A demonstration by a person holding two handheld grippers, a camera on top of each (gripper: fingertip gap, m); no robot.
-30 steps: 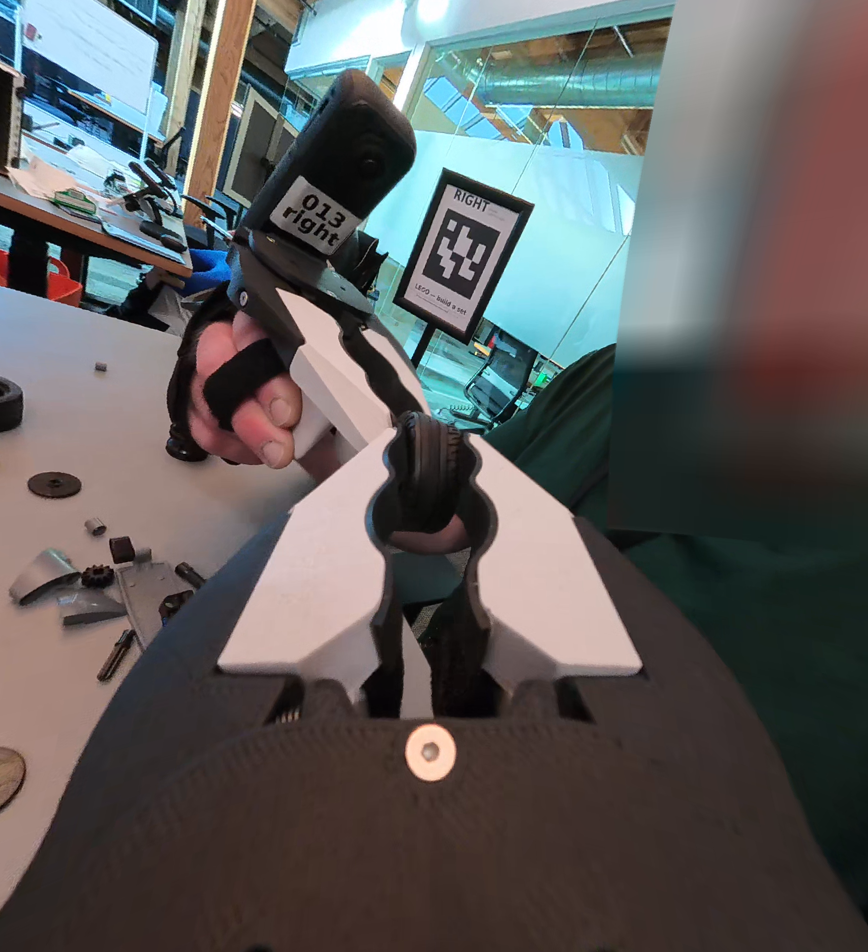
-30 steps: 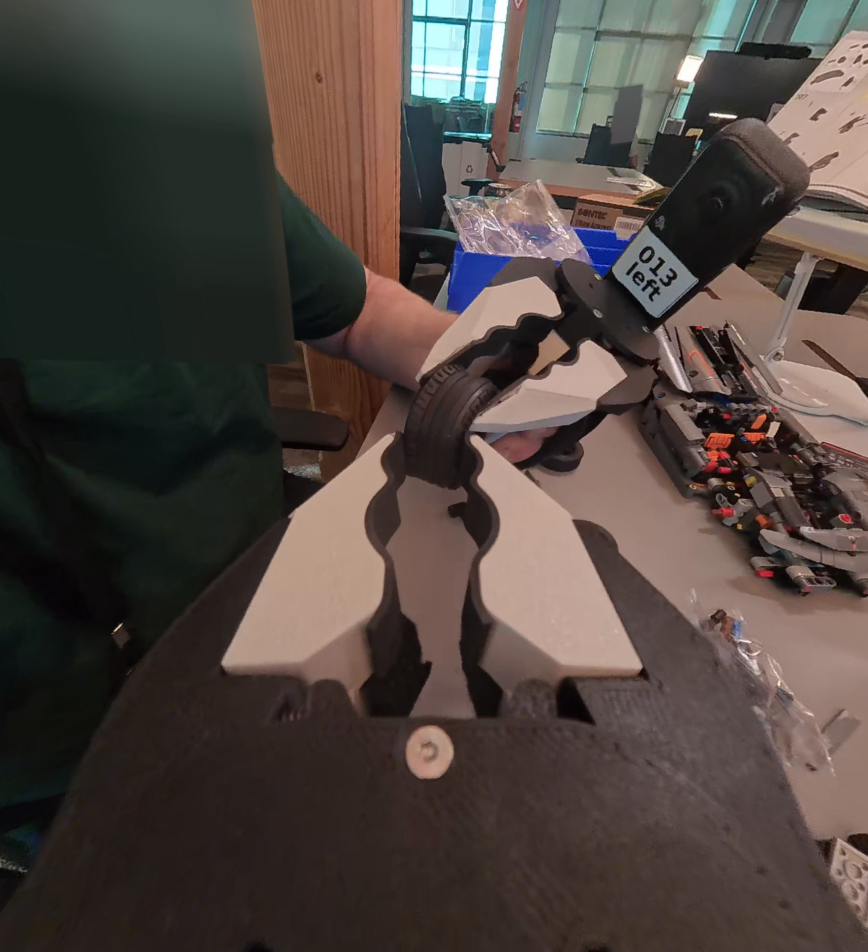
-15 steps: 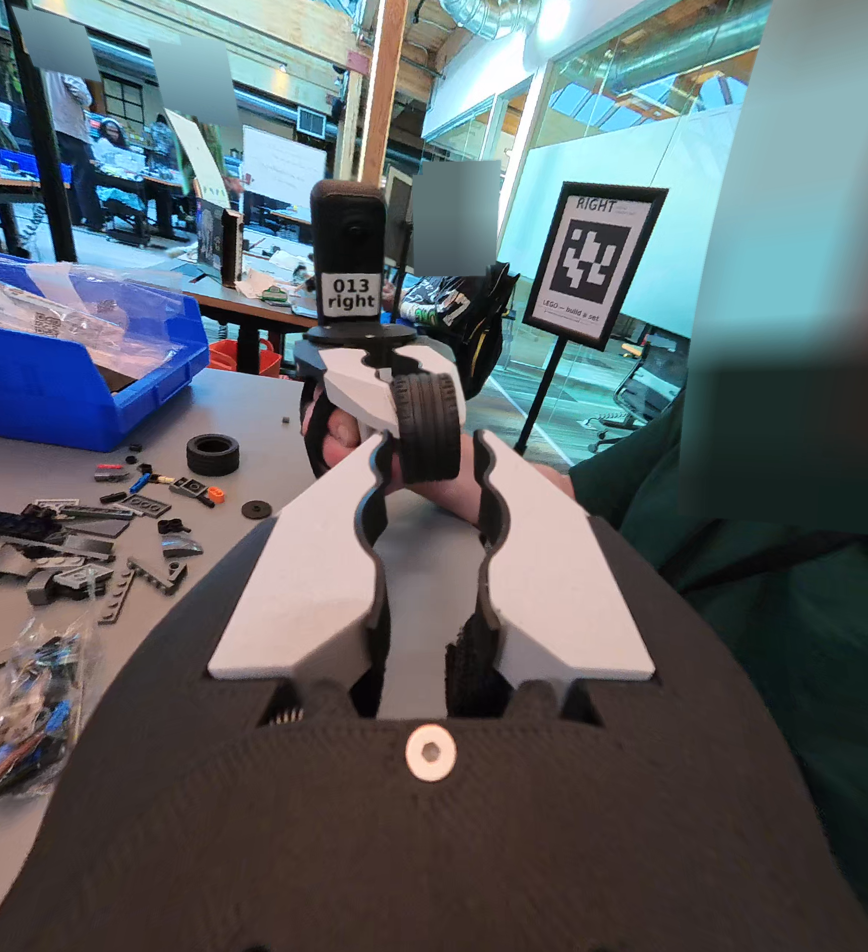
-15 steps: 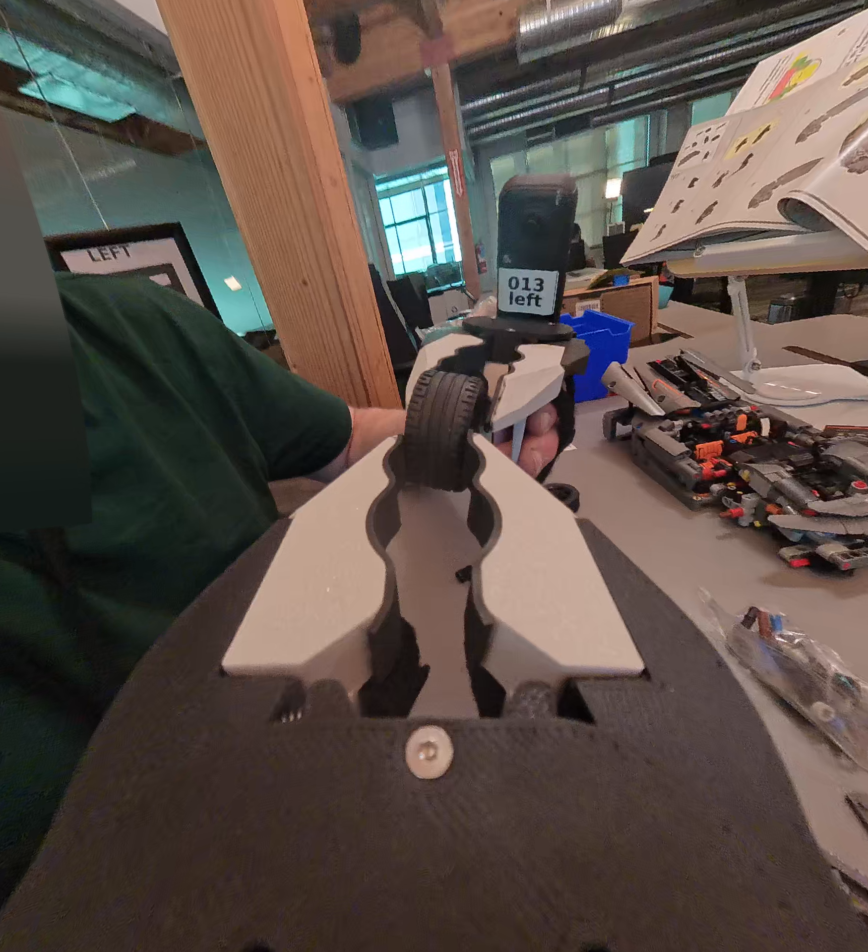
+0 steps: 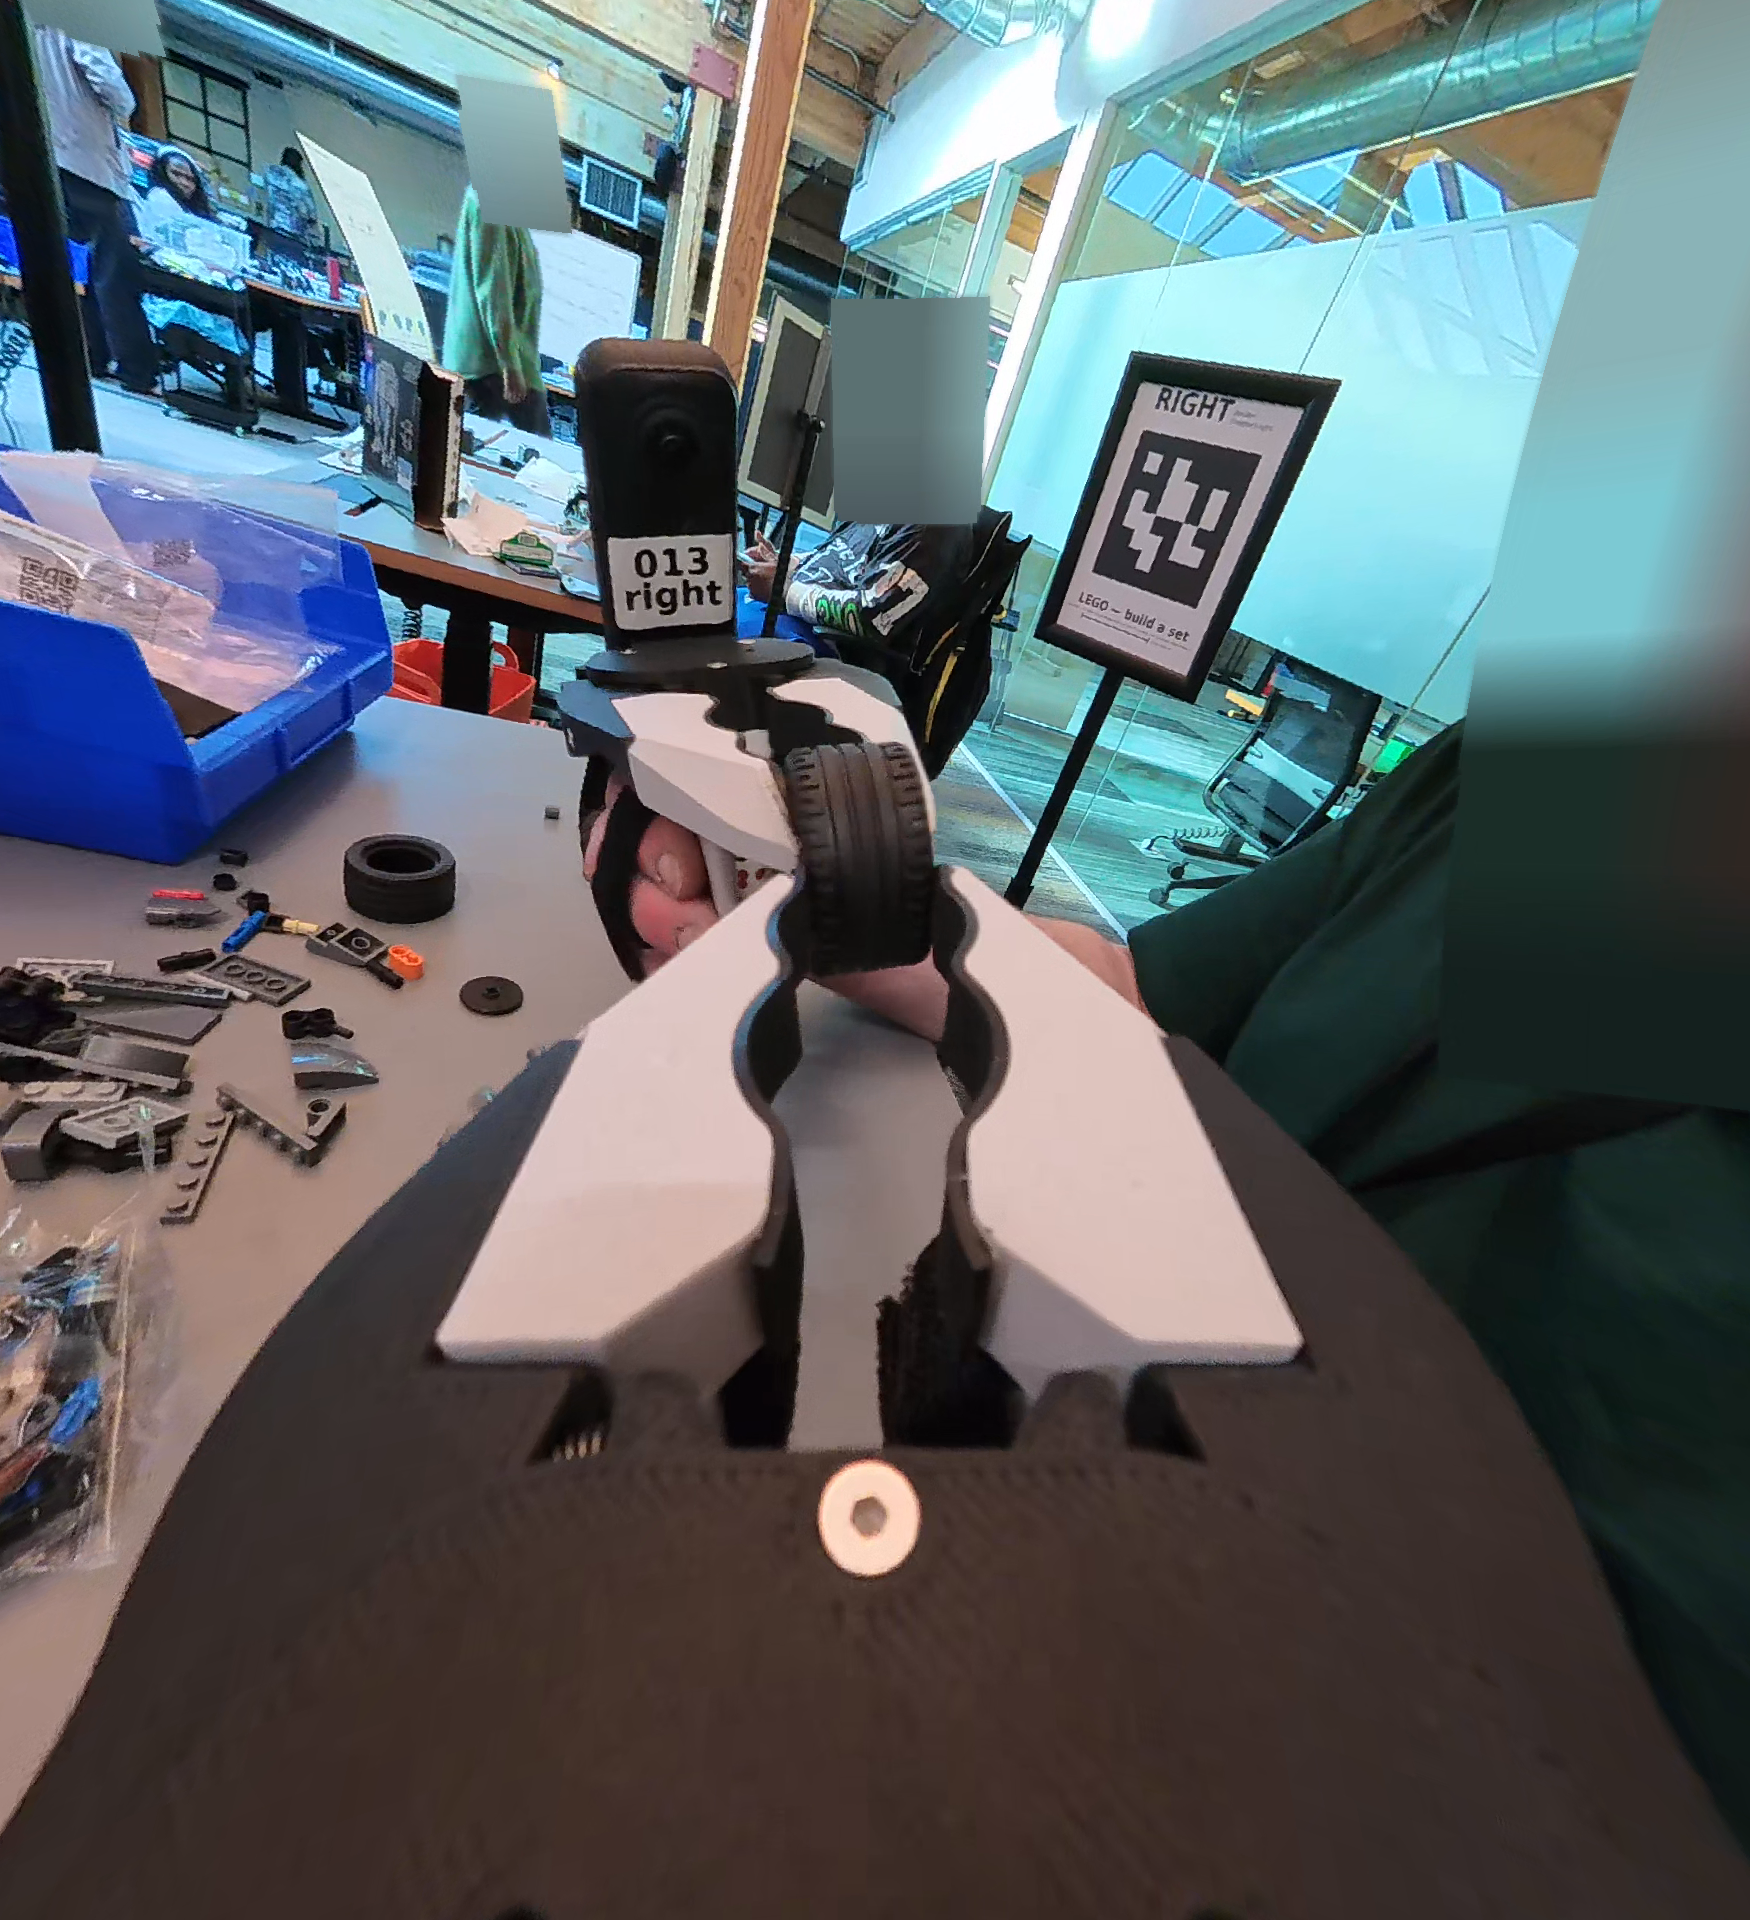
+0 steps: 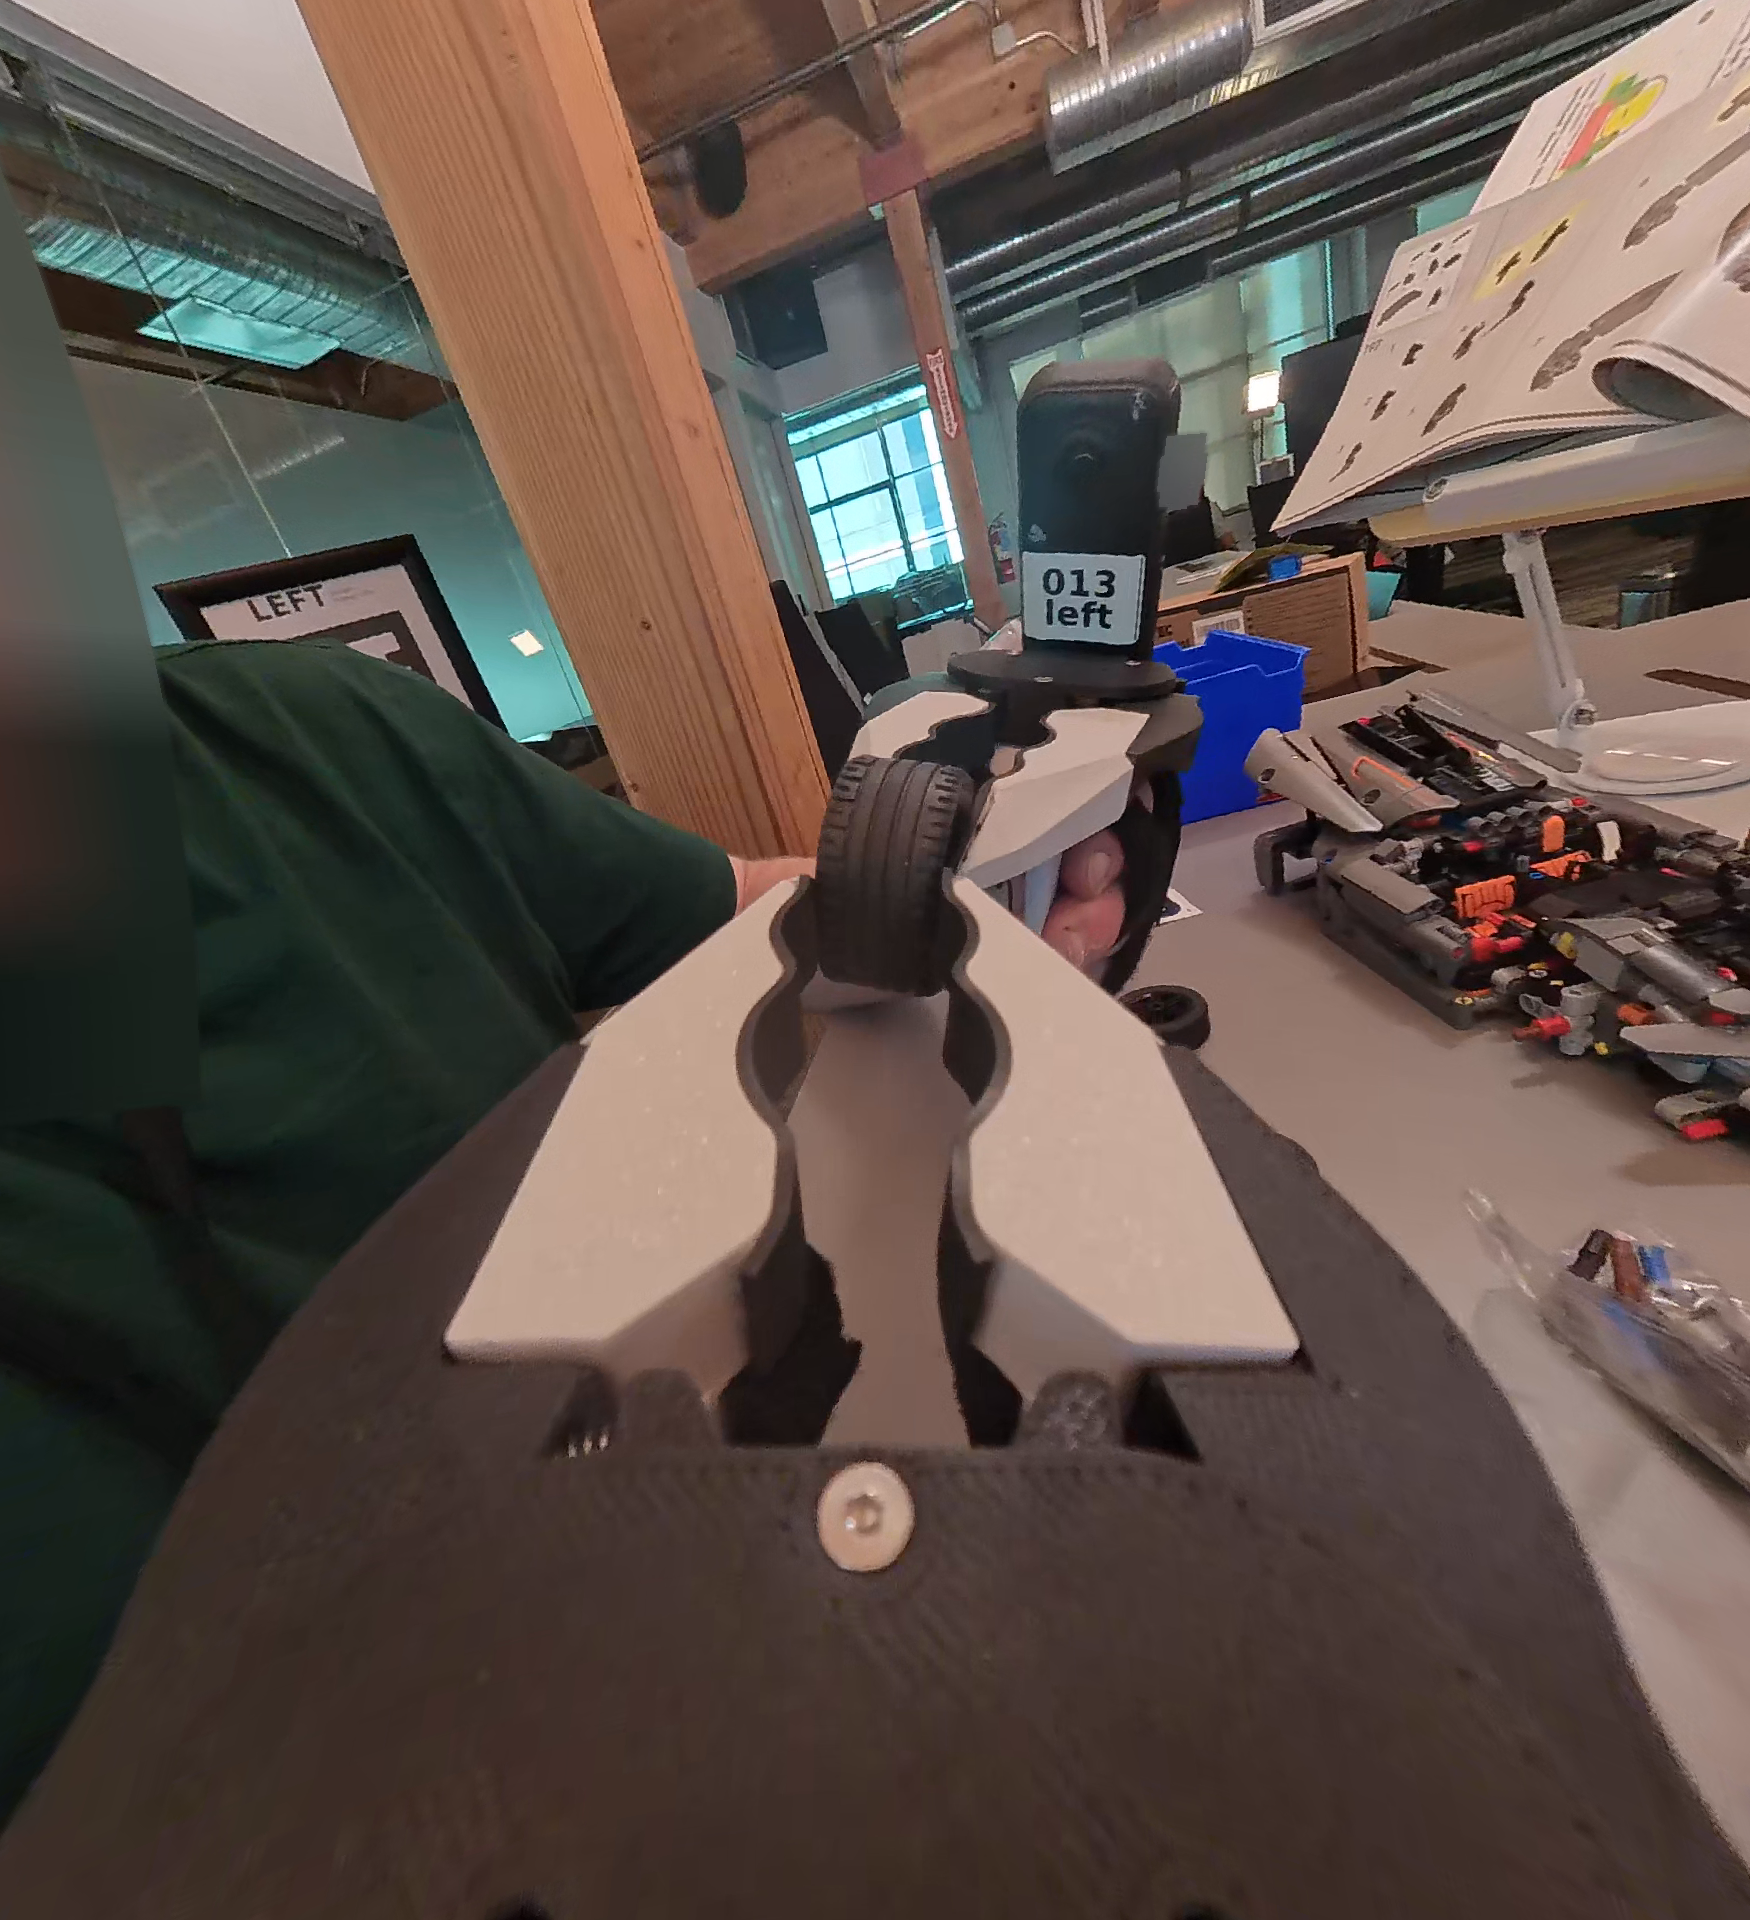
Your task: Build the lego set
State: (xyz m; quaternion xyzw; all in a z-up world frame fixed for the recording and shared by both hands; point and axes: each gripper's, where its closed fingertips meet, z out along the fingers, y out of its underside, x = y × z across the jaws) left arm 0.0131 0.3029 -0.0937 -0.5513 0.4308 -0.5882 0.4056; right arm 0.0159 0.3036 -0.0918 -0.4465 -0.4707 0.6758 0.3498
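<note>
We pinch one black tire [image 5: 866, 842] in the air over the gray worktop [image 5: 497, 790] with the fingers of our left gripper [image 5: 871, 904] and right gripper [image 6: 876, 904], same as a moment ago, and each gripper's camera wears a white sticker [image 5: 671, 582] with writing.

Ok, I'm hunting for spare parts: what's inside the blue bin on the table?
Crumpled clear plastic bags fill the blue bin, and something dark shows at its open front. Whatever lies beneath the bags is covered, so I cannot confirm parts.
</note>
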